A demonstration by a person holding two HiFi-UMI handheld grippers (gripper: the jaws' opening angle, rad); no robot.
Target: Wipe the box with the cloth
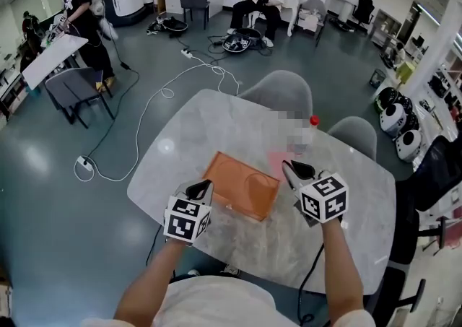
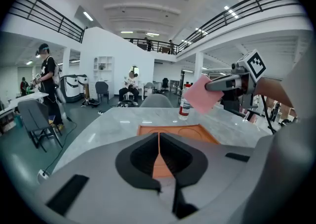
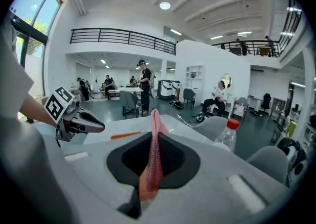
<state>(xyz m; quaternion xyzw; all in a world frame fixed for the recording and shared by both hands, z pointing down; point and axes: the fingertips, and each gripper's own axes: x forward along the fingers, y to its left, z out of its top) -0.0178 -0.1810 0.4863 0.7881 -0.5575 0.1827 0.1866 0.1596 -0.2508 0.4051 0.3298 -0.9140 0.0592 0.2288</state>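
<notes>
Aloft, right gripper (image 1: 291,169) pinches cloth (image 1: 276,157) near box (image 1: 238,185).

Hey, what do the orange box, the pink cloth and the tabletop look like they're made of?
The box: probably plastic or moulded board, matte orange, with shallow pressed circles. The cloth: thin woven or knit fabric; a fine dotted weave shows up close. The tabletop: polished marble or a marble-look slab, pale with grey veining and glare.

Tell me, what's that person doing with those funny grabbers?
A person holds two grippers over a marble table. The right gripper is pinching a pink cloth in the air above the orange box. The left gripper, fingers shut and empty, sits near the box's edge. No wiping yet.
</notes>
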